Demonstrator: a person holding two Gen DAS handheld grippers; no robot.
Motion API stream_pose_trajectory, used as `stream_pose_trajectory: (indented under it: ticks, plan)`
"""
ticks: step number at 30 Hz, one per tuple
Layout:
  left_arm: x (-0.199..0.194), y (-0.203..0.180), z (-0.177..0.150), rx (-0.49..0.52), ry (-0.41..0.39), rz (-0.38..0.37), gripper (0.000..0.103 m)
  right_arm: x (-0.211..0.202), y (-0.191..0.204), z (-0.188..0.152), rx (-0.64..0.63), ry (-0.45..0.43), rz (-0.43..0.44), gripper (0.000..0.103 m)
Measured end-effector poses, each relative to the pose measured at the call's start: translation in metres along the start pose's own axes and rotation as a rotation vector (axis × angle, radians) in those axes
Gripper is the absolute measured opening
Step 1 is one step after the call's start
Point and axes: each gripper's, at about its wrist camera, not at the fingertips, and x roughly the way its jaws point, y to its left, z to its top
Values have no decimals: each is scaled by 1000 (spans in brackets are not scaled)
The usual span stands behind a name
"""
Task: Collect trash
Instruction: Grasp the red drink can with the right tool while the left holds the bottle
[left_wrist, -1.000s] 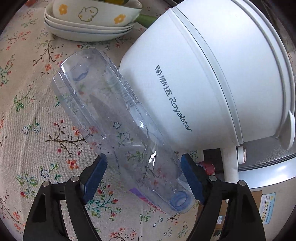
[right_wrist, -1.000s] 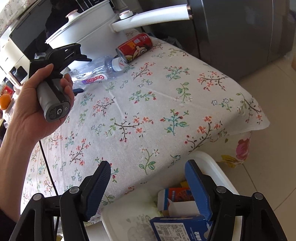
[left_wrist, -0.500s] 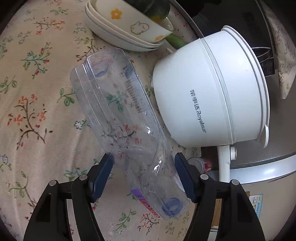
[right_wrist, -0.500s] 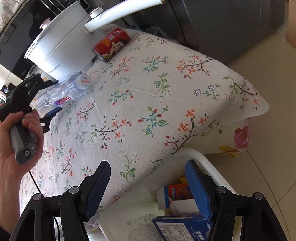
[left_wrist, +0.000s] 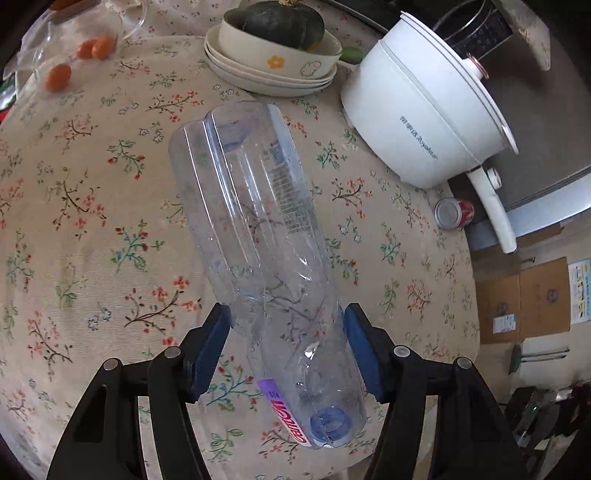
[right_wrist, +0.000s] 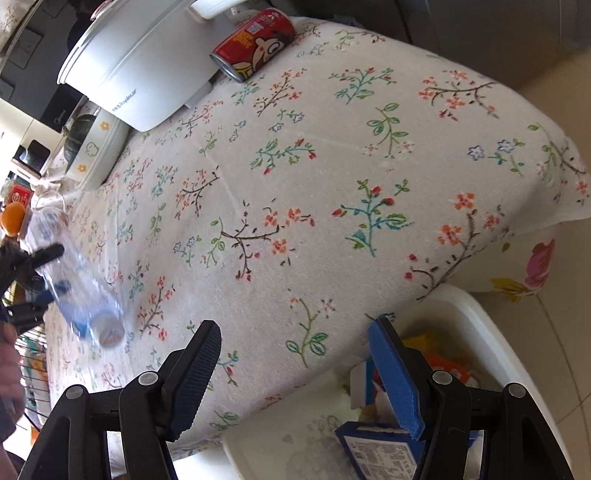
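A clear empty plastic bottle (left_wrist: 258, 240) with a blue cap is held above the flowered tablecloth (left_wrist: 92, 221), base pointing away. My left gripper (left_wrist: 286, 325) grips its lower body; both blue pads press its sides and the jaws are closing. In the right wrist view the bottle (right_wrist: 79, 291) appears blurred at the far left. My right gripper (right_wrist: 295, 328) hovers over the table's front edge, jaws opening, nothing between them. Below it stands a white bin (right_wrist: 480, 321) holding a blue carton (right_wrist: 380, 454) and other trash. A red can (right_wrist: 255, 46) lies on its side by the pot.
A white electric pot (left_wrist: 424, 122) with a long handle stands at the table's far right. Stacked bowls (left_wrist: 273, 66) hold a dark squash. A glass jar (left_wrist: 70, 48) with orange fruit sits at the far left. Tiled floor lies beyond the bin.
The left gripper narrowed onto the bottle, lifted it and carried it away from the pot. The right gripper came nearer the table edge and its jaws widened.
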Motion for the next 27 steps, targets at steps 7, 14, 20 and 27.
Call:
stream_pose_trajectory:
  ticks: [7, 14, 20, 27]
  plan:
    - [-15, 11, 2, 216, -92, 220, 67, -14, 41, 54, -3, -163, -18, 80]
    - [18, 10, 8, 217, 1, 229, 67, 39, 55, 168, 280, -263, -5, 80]
    - [12, 21, 12, 177, 2, 197, 67, 91, 67, 209, 349, -253, -148, 67]
    - [13, 24, 15, 161, 5, 195, 66, 128, 68, 222, 384, -228, -179, 62]
